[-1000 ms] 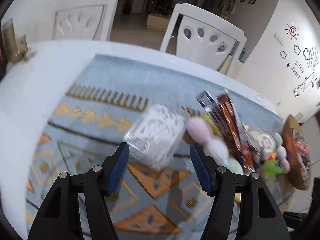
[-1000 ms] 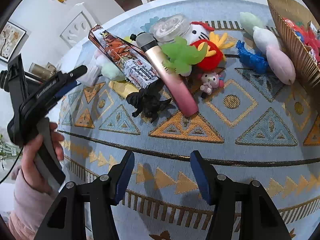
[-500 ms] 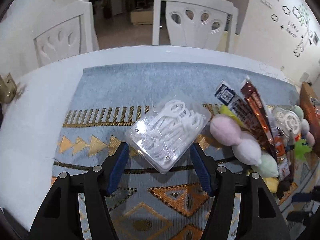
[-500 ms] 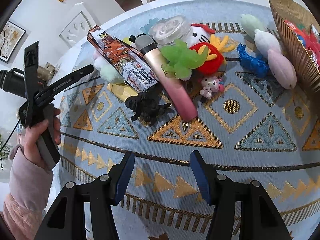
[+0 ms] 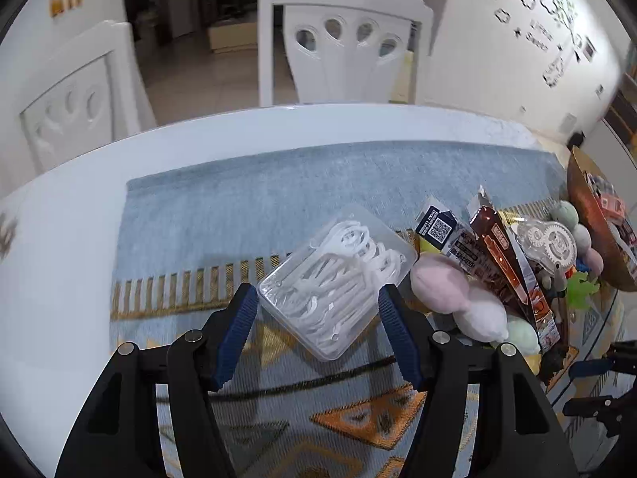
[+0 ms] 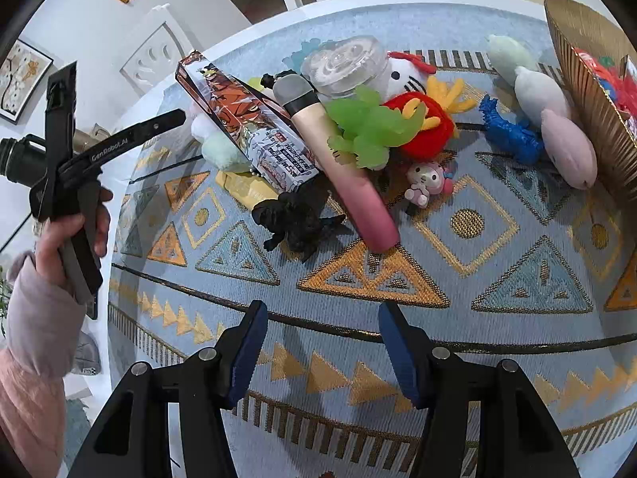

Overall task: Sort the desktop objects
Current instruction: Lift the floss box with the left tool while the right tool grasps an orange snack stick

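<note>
A clear plastic box of white floss picks [image 5: 336,281] lies on the patterned mat, tilted. My left gripper [image 5: 318,332] is open with its fingers either side of the box's near end, not touching. A pile lies to the right: pastel plush [image 5: 440,283], printed boxes [image 5: 509,267], a clear tape dispenser [image 5: 551,245]. In the right wrist view my right gripper [image 6: 318,348] is open and empty above bare mat. Beyond it lie a pink microphone [image 6: 338,155], a black dinosaur [image 6: 296,221], a green toy [image 6: 370,123], a red plush [image 6: 428,121] and a blue dinosaur [image 6: 507,131].
A woven basket [image 6: 585,91] with items inside stands at the right edge. White chairs [image 5: 338,44] stand behind the round white table [image 5: 59,219]. The person's hand holds the left gripper at the left of the right wrist view [image 6: 67,167].
The left gripper has swung round and moved in, so the floss box now lies between its open fingers. The right gripper has stayed put.
</note>
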`<state>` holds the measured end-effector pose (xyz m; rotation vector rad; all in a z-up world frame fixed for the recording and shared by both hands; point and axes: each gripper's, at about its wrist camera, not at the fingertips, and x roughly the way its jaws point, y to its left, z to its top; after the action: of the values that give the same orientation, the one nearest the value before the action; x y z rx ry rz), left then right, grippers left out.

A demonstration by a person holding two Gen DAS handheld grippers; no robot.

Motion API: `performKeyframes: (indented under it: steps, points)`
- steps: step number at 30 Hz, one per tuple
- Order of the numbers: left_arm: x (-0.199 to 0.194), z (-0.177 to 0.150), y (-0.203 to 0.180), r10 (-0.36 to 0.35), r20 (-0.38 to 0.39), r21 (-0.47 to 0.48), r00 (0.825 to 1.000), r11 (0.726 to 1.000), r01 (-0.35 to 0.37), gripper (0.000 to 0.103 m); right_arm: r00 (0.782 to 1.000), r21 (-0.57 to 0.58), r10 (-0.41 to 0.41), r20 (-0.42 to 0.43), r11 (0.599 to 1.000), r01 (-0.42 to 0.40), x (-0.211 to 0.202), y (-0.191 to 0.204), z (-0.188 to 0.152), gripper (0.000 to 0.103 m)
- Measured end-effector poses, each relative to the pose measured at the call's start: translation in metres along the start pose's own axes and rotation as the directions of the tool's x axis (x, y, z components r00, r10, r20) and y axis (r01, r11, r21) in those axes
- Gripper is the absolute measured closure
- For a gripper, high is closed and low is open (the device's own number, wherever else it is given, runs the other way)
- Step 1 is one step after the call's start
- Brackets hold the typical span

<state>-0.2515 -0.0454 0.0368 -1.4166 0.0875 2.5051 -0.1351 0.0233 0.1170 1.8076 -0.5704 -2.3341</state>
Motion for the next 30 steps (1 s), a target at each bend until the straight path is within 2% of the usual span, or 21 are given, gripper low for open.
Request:
performKeyframes:
  steps: [6,9,12,14,17,20,23,26,30]
  points:
    - [-0.012,0.003,0.01,-0.04,-0.04,0.01,0.998,0.999,0.041,0.042,1.0,0.005,0.008,-0.001,1.0,-0.008,-0.001,-0.003,0.002,0.046]
    - [-0.018,0.009,0.018,-0.051,-0.032,-0.002,0.998,0.999,0.051,0.041,1.0,0.0,0.003,0.003,1.0,-0.003,0.001,-0.002,0.004,0.046]
    - [-0.019,0.026,0.017,-0.075,-0.002,0.004,0.997,0.997,0.075,0.03,1.0,-0.007,0.002,-0.001,1.0,-0.002,0.001,-0.002,0.005,0.046]
    - [-0.008,0.035,0.01,-0.093,-0.021,0.037,0.995,0.995,0.094,0.026,1.0,-0.009,0.0,-0.006,1.0,0.0,0.001,-0.001,0.005,0.046]
    - [0.015,0.04,-0.002,-0.076,-0.087,0.119,0.993,0.989,0.086,0.026,1.0,-0.01,-0.003,-0.012,1.0,0.002,0.001,0.0,0.005,0.046]
    - [0.029,0.037,-0.008,-0.083,-0.144,0.167,0.986,0.98,0.107,0.026,1.0,-0.004,-0.002,-0.013,1.0,0.002,0.0,-0.001,0.004,0.046]
    - [0.03,0.032,-0.012,-0.062,-0.149,0.231,0.987,0.968,0.096,0.026,1.0,0.009,0.008,-0.008,1.0,-0.008,0.0,-0.005,0.003,0.046]
    - [0.04,0.023,-0.018,-0.009,-0.191,0.282,0.982,0.957,0.063,0.026,1.0,0.006,0.001,-0.005,1.0,-0.001,0.001,-0.003,0.004,0.046]
    - [0.04,0.019,-0.011,-0.028,-0.135,0.21,0.99,0.976,0.056,0.032,1.0,-0.009,0.005,0.006,1.0,-0.005,-0.002,0.002,0.006,0.046]
